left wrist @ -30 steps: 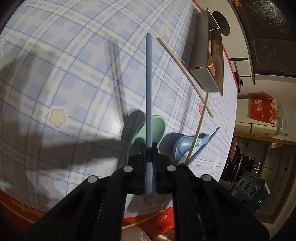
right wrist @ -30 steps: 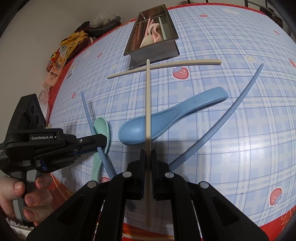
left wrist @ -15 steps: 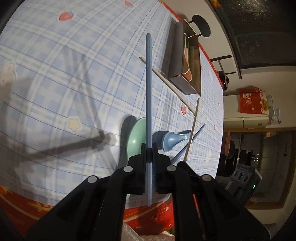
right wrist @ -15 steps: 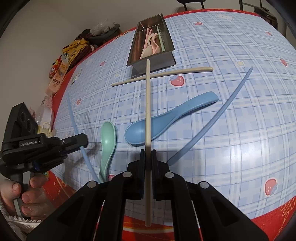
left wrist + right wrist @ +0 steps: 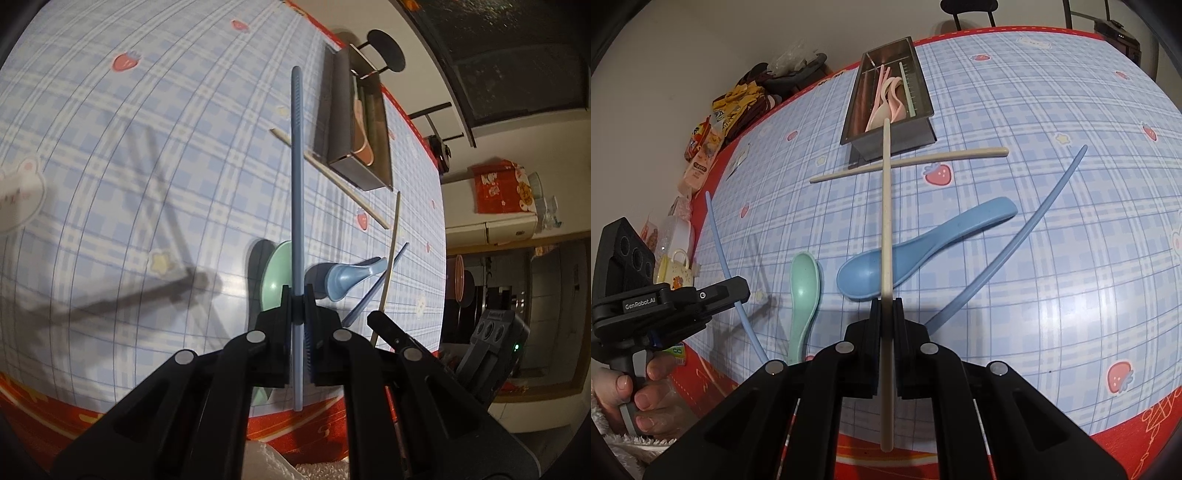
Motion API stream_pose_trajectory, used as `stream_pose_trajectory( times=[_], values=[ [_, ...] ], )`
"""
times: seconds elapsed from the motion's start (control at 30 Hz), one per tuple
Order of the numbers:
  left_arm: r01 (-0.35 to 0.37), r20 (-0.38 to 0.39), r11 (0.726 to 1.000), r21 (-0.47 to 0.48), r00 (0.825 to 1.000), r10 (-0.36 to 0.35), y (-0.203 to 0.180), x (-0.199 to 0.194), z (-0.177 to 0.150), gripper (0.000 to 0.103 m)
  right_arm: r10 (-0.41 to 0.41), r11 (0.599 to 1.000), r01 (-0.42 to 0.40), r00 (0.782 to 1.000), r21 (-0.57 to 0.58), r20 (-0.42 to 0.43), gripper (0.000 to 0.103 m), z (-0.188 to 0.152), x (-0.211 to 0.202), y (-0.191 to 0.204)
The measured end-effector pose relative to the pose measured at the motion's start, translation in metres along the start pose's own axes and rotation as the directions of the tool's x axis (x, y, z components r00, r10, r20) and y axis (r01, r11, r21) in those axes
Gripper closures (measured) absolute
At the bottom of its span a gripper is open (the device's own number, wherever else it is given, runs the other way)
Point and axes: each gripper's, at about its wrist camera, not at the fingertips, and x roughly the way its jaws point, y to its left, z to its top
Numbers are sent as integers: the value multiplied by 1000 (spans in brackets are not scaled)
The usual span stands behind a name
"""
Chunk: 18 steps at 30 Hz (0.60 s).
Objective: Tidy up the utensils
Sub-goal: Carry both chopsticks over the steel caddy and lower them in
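Note:
My left gripper is shut on a blue chopstick, held above the checked tablecloth; the right wrist view shows that gripper at the left with the blue chopstick through it. My right gripper is shut on a beige chopstick that points toward the metal utensil box. On the cloth lie a green spoon, a blue spoon, a second blue chopstick and a second beige chopstick. Pink spoons lie inside the box.
The table's red edge runs close below both grippers. Snack packets and small cups crowd the far left edge. A chair stands behind the box, and a person's hand grips the left handle.
My left gripper has risen with the blue chopstick and rolled, so the table looks farther away. The right gripper has lifted slightly with the beige chopstick.

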Motion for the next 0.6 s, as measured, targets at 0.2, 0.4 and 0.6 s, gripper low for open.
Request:
stream_pose_trajectory(
  times=[0.2,0.4,0.6],
  values=[
    [22,1,997,78,1000,-22,-18,-7,16,93,-2,1000,1,1000,12,27,96,18,-5,-6],
    [45,3,993,113,999,-45,-34,-12,48,93,3,1000,-4,998,21,61,96,52,-10,-14],
    [20,-7,983,182,1000,-19,-61,-3,97,93,-3,1000,4,996,-11,94,96,99,-7,-16]
  ],
)
